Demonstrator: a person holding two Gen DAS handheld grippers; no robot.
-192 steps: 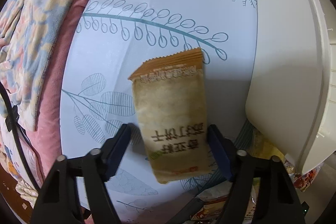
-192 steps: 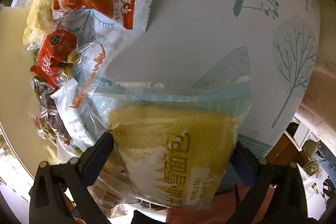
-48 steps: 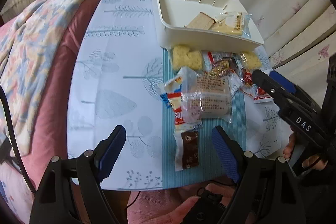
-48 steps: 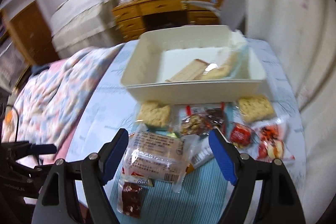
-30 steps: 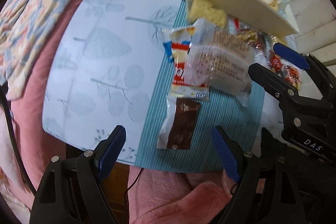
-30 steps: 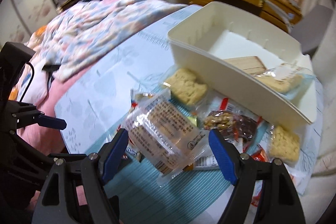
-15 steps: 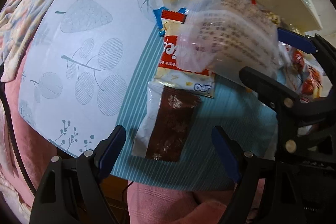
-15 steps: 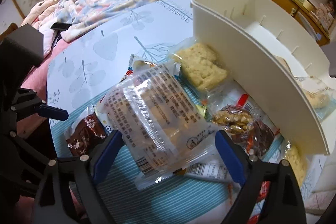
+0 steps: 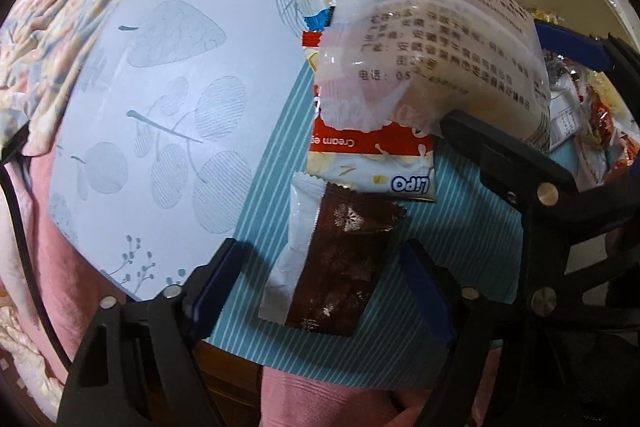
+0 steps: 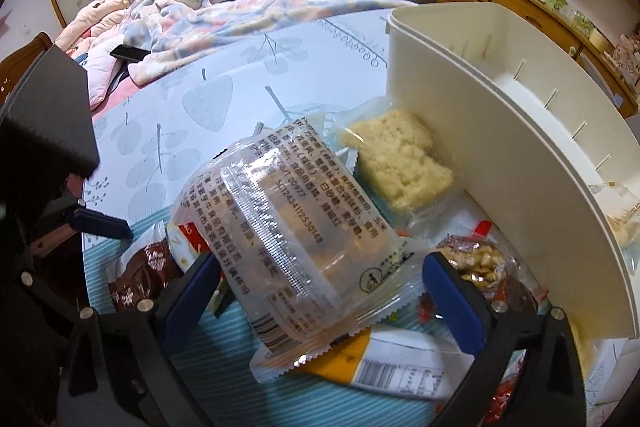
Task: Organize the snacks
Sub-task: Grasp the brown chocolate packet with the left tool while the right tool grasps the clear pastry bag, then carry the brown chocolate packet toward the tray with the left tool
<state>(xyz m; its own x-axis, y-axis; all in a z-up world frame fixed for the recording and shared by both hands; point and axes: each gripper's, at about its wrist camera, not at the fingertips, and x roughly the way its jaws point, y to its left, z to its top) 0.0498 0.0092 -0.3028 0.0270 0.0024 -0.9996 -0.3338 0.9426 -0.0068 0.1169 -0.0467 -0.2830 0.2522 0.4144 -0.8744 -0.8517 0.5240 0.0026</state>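
The left gripper (image 9: 324, 273) is pointed straight down over a brown wrapped snack (image 9: 340, 267), which lies between the two blue pads without being touched by either; the jaws have just been closing but remain apart and nothing is held. The snack rests on a teal striped mat (image 9: 452, 223), its upper end tucked just under a red and yellow LiPO packet (image 9: 372, 163).

The right gripper (image 10: 320, 291) is spread wide, its jaws having just been opening, and a clear wrapped cake (image 10: 296, 227) is framed between the pads; contact cannot be made out. Just beyond the cake a pale rice crisp bar (image 10: 400, 159) lies against the wall of a cream bin (image 10: 480, 147), with a nut snack pack (image 10: 480, 263) beside the right pad.
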